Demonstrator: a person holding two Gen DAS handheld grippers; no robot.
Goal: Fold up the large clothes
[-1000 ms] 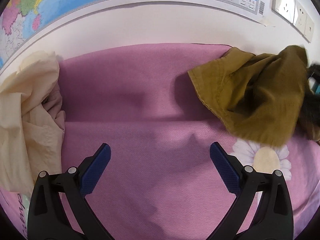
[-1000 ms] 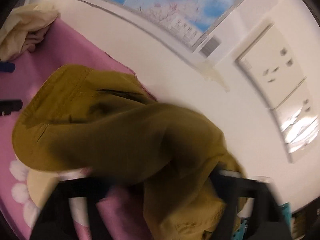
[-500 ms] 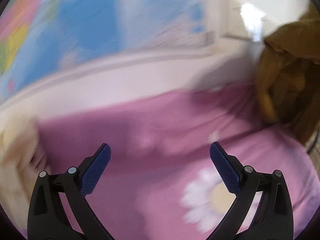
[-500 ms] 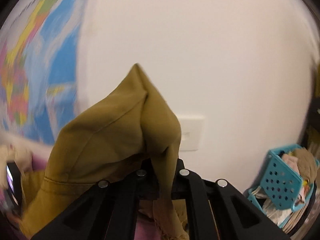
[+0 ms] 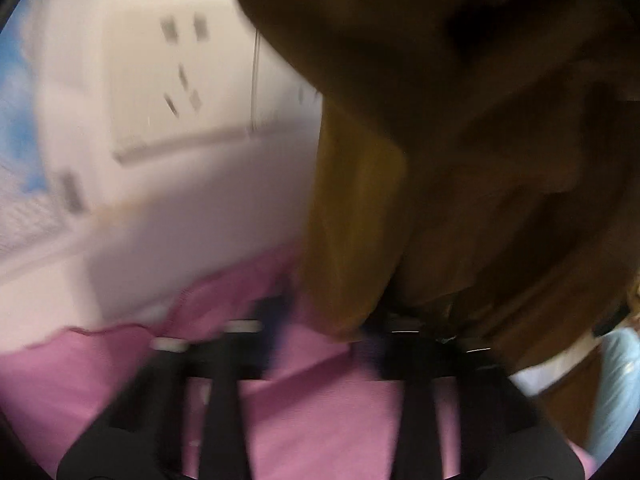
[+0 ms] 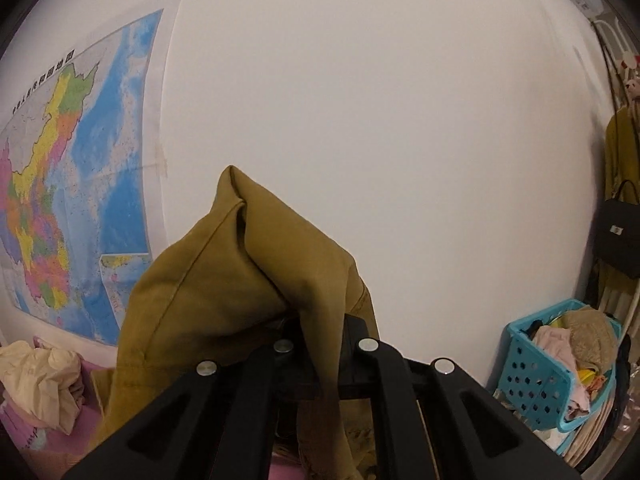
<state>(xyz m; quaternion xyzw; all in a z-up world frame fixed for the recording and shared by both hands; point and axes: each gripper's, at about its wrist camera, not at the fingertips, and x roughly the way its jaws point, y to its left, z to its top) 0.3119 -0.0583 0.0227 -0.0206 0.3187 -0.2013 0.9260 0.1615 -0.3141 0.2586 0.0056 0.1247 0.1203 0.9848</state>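
Observation:
An olive-brown garment [image 6: 224, 280] hangs lifted in the air. My right gripper [image 6: 320, 332] is shut on a fold of it, with cloth draped over its fingers. In the blurred left wrist view the same garment [image 5: 460, 140] fills the upper right and hangs down onto my left gripper [image 5: 324, 328]. The left jaws stand close together at the cloth's lower edge; blur hides whether they pinch it. The pink bed cover [image 5: 320, 408] lies below.
A wall map [image 6: 76, 184] hangs at left. A cream garment [image 6: 44, 376] lies crumpled on the pink cover at lower left. A blue basket [image 6: 548, 368] of clothes and a black handbag [image 6: 618, 236] are at right. Wall sockets [image 5: 180, 64] show, blurred.
The right gripper lifted the olive garment off the bed. The left gripper swung right to the hanging cloth and its jaws went from wide open to nearly together.

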